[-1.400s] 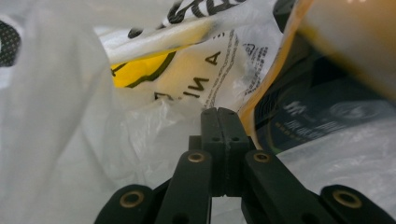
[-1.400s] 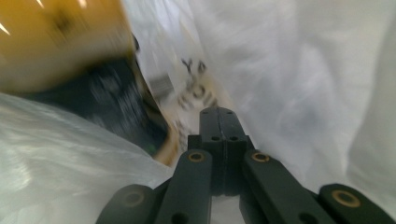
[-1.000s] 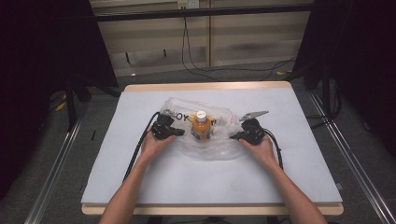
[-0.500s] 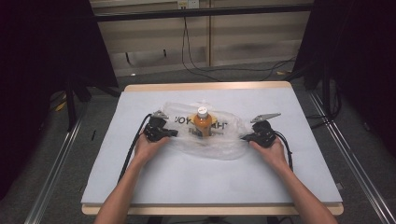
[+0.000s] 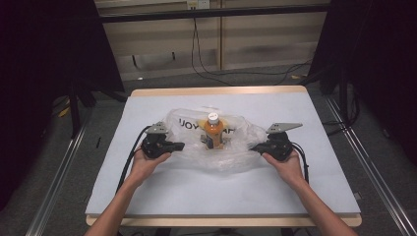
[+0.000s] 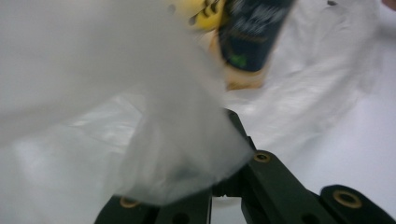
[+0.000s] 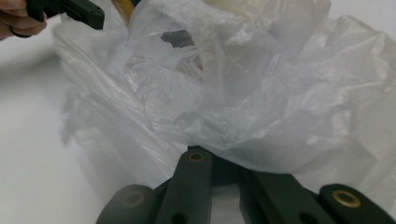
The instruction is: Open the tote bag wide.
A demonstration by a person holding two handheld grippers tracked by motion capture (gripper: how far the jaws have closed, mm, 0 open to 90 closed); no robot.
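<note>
A clear plastic bag (image 5: 236,152) with black lettering lies on the middle of the white table (image 5: 196,191). An orange bottle (image 5: 213,132) with a white cap stands upright inside it. My left gripper (image 5: 180,145) is shut on the bag's left edge, and my right gripper (image 5: 253,147) is shut on its right edge. Between them the bag is stretched sideways. In the left gripper view the film (image 6: 93,93) drapes over the left gripper (image 6: 219,144), with the bottle (image 6: 247,42) beyond. In the right gripper view crumpled plastic (image 7: 261,93) bunches over the right gripper (image 7: 217,156).
The table's wooden rim (image 5: 216,91) runs along the far side, with cables (image 5: 206,64) on the floor behind it. Metal rails (image 5: 59,172) flank the table on both sides. The left gripper (image 7: 79,11) shows at the top left of the right gripper view.
Both hands have moved apart, the left leftward and the right rightward, each still gripping the bag. The bag is now pulled wider around the bottle.
</note>
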